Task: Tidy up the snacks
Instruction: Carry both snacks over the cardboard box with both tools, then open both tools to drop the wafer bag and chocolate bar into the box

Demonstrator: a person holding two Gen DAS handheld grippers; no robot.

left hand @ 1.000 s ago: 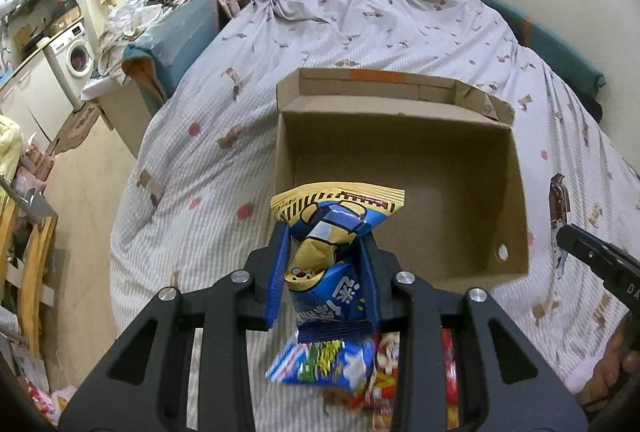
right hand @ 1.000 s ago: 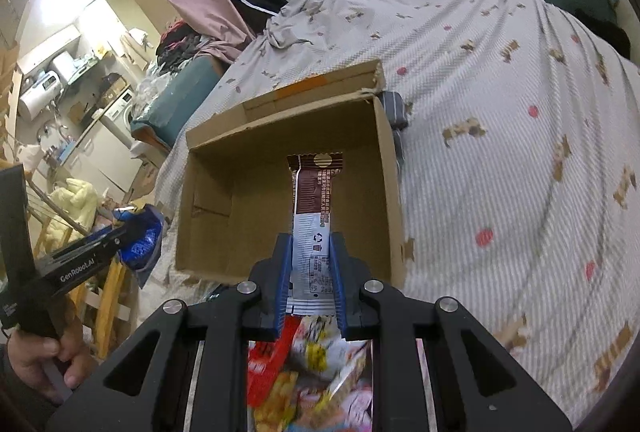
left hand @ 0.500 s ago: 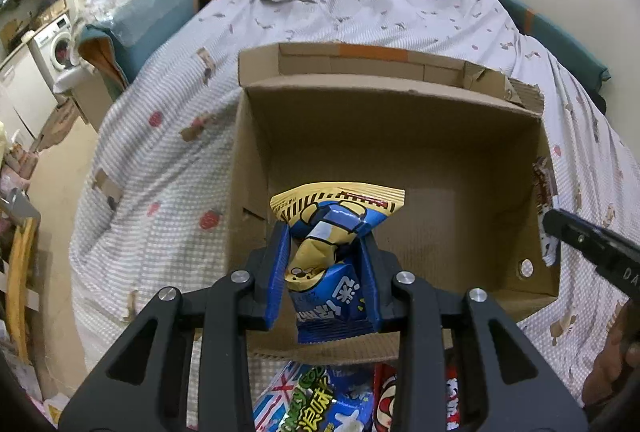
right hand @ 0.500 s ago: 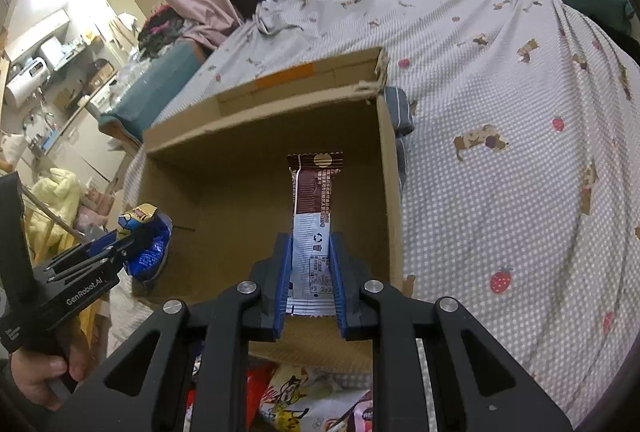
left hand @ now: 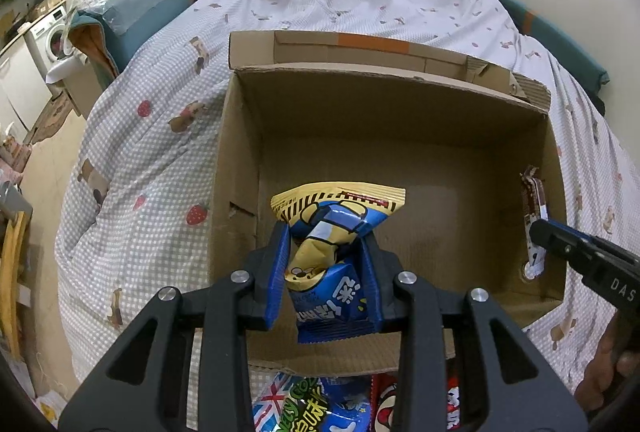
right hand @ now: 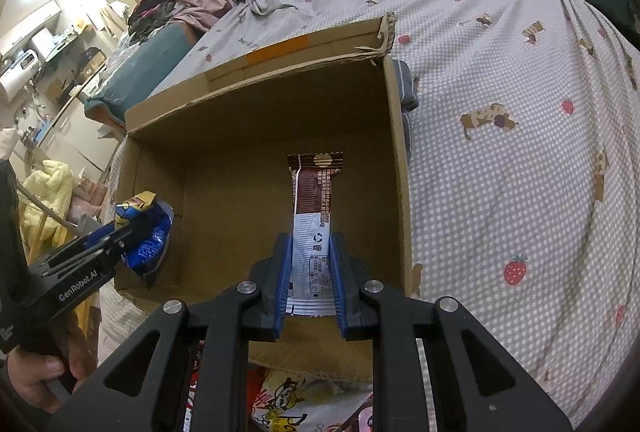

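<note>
Open cardboard box (left hand: 240,167) — bare floor, walled sides

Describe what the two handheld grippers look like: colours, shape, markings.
Both are matte black frames with triangular cut-outs, silver round bolt heads and blue ribbed pads inside the fingers. The left gripper shows white "GenRobot.AI" lettering on its side in the right wrist view; the right gripper shows white letters "DAS" in the left wrist view. No cables or sleeves are visible.

box (left hand: 240,159): matt brown cardboard; chip bag (left hand: 332,224): glossy crinkled foil; bedspread (right hand: 500,71): soft checked cloth
</note>
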